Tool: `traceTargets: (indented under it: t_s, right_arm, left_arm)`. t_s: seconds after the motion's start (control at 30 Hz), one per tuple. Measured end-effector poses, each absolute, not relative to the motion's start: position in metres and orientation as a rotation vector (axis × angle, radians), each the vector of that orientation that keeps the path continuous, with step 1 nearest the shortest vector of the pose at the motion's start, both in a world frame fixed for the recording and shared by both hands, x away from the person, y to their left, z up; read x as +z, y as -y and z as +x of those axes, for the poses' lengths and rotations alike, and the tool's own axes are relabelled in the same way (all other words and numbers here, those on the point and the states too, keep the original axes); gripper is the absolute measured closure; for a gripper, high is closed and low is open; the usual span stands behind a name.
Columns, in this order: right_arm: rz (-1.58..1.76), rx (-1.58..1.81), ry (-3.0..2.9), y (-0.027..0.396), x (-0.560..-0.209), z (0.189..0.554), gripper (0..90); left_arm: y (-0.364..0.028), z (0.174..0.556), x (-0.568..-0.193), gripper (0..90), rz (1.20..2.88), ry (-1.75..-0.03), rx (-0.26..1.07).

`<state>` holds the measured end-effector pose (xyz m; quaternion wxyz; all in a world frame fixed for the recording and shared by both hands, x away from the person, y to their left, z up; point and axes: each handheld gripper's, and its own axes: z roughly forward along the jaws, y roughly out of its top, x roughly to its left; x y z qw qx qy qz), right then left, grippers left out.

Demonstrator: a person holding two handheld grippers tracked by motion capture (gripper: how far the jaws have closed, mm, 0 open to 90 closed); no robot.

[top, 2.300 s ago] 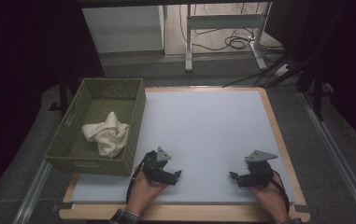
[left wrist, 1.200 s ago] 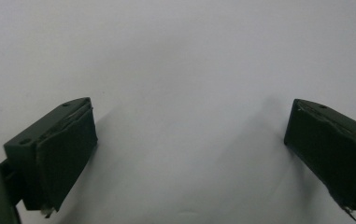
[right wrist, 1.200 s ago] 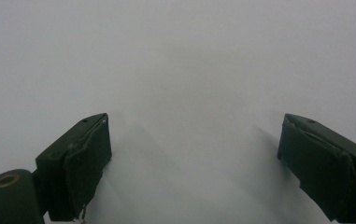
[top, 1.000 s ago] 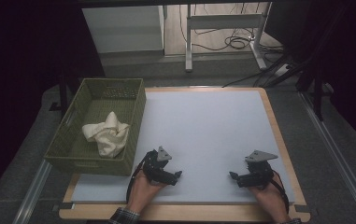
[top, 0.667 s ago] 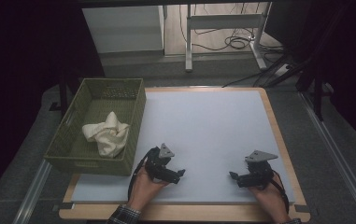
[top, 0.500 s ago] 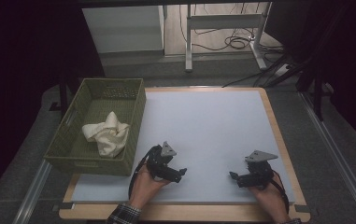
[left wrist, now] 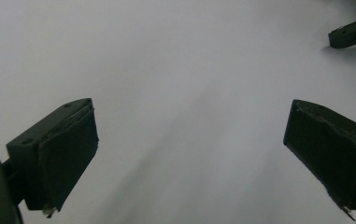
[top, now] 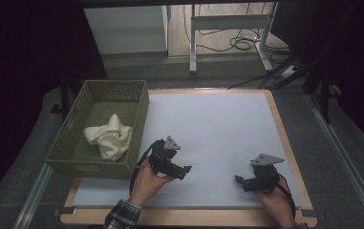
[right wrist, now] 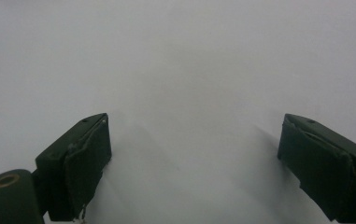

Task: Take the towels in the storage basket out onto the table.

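A: Entry, nearest item first. The cream cloth [top: 109, 138] lies crumpled inside the green woven basket [top: 72, 162], toward its near half, resting on the basket floor. Nothing grips it or touches it.

B: Position of the left gripper [top: 185, 170] against it?

A: In the high view the left gripper sits at about 4 o'clock from the cloth, outside the basket wall, over the white table surface [top: 218, 124]. The hand [top: 147, 180] holds it from below, a plaid sleeve cuff [top: 122, 215] at the wrist. Its nose points toward 4 o'clock across the table.

B: Jaw state, left?

A: Apart. The left gripper view [left wrist: 189, 154] shows the two black jaws wide open with bare white table between them, nothing held. A black jaw tip of the other gripper [left wrist: 352, 31] shows at 1 o'clock in that view.

B: And the right gripper [top: 238, 180]?

A: Well apart from the cloth, at roughly 4 o'clock from it, near the table's right near corner. The right hand [top: 274, 200] grips it from behind; the nose points toward 9 o'clock, toward the left gripper. The grey three-cornered plate sits on top of it.

B: Jaws?

A: Also apart. The right gripper view [right wrist: 192, 158] shows both jaws spread with bare table between, low over the surface.

B: Surroundings?

A: The basket stands at the table's left edge. A light wooden border [top: 284, 138] frames the white top. Beyond it, at 12 o'clock, metal frame legs [top: 192, 43] and loose cables [top: 239, 43] lie on the floor.
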<state>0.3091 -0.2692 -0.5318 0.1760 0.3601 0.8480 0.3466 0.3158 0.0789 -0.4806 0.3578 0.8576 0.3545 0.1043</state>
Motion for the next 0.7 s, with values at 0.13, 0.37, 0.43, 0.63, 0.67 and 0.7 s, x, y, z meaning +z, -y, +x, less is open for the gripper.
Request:
traceTargets:
  t_s: [0.13, 0.37, 0.43, 0.63, 0.67, 0.7]
  right_arm:
    - [1.019, 0.980, -2.403, 0.269, -0.532, 0.309, 9.8]
    - [1.017, 0.981, -2.402, 0.269, -0.532, 0.309, 9.8]
    - [1.018, 0.982, -2.402, 0.269, -0.532, 0.309, 9.8]
    - [1.015, 0.982, -2.402, 0.269, -0.532, 0.309, 9.8]
    - [1.014, 0.981, -2.402, 0.269, -0.532, 0.309, 9.8]
    - [1.014, 0.981, -2.402, 0.269, -0.532, 0.309, 9.8]
  left_arm:
    - [-0.076, 0.321, -0.469, 2.9, 2.233, -0.908, 0.260]
    - [-0.084, 0.331, -0.447, 2.6, 2.234, -0.906, 0.268]
    - [-0.087, 0.333, -0.441, 2.6, 2.228, -0.911, 0.279]
    - [-0.106, 0.344, -0.422, 2.6, 2.206, -0.936, 0.300]
    - [-0.106, 0.344, -0.422, 2.5, 2.206, -0.936, 0.300]
    - [-0.111, 0.348, -0.418, 2.4, 2.197, -0.952, 0.306]
